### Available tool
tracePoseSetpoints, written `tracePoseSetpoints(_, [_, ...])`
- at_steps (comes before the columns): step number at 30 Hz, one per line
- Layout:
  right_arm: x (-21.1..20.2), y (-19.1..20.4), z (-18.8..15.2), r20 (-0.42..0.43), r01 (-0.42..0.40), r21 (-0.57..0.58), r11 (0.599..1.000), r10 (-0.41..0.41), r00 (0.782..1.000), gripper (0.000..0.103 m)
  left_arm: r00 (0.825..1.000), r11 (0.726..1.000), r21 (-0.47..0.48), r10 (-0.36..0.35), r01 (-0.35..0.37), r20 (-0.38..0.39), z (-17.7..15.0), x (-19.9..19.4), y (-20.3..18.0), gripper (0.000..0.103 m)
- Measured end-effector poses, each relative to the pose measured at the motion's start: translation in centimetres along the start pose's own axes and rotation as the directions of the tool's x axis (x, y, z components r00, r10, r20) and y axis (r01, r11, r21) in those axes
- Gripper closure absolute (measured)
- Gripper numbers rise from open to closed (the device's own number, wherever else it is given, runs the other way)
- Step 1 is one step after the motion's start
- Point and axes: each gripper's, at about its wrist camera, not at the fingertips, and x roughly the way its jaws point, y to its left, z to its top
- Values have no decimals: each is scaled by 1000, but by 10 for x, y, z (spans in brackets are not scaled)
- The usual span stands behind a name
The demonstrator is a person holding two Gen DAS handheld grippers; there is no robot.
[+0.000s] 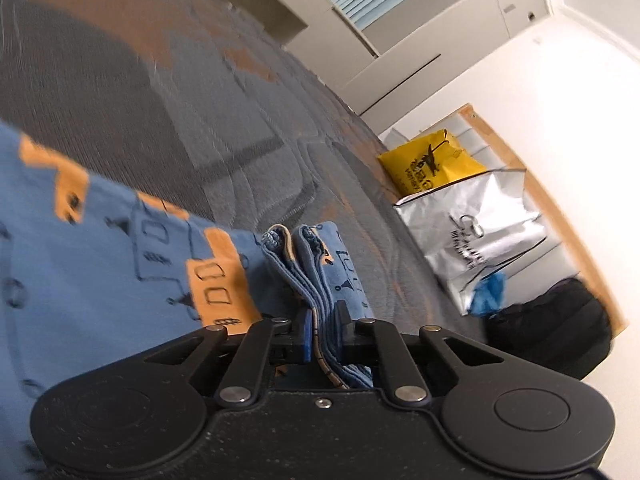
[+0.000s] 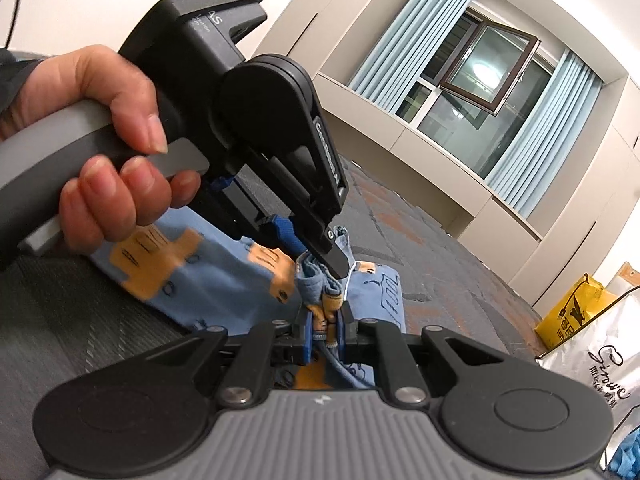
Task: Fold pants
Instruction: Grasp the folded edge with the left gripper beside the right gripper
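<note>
Reading "AS" in white on the left gripper's (image 2: 316, 246) black body, with smaller print below it too fine to make out; raised lettering along one of its arms, not legible. Yellow bag (image 1: 430, 164) printed in black with a bird-like logo and characters, unreadable. Silver bag (image 1: 476, 236) beside it, touching, marked in script that looks like "Ginowe" in the right view, with small characters under it.

Pants (image 1: 80, 264), blue with orange blocks and dark line drawings, lying on a grey patterned bed (image 1: 208, 112), cut off at the left edge of the left view. Bunched waistband edge rising towards both tools; long axis running away from the left gripper (image 1: 323, 320) to the left, far end out of sight. Motion blur over much of the cloth.

Left gripper narrow, jaws clamped on several stacked layers of the band. Right gripper (image 2: 325, 326) narrow too, pinching a fold of the same edge just below the left tool's tip. Hand (image 2: 108, 140) wrapped round the left gripper's grey handle; blue thing behind the silver bag hard to identify.
</note>
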Motion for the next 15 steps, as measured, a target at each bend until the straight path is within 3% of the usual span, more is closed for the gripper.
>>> tracePoseSetpoints(6, [-16,20,19,54,-51,9,999,51,997,90,991,980,152,117,-125,64,-3,-45,-11,93])
tracePoseSetpoints(15, [-27,58,42,107,-171,-19,985,172,979,90,973,963,157,204,-219,109,-7,-112,20,93])
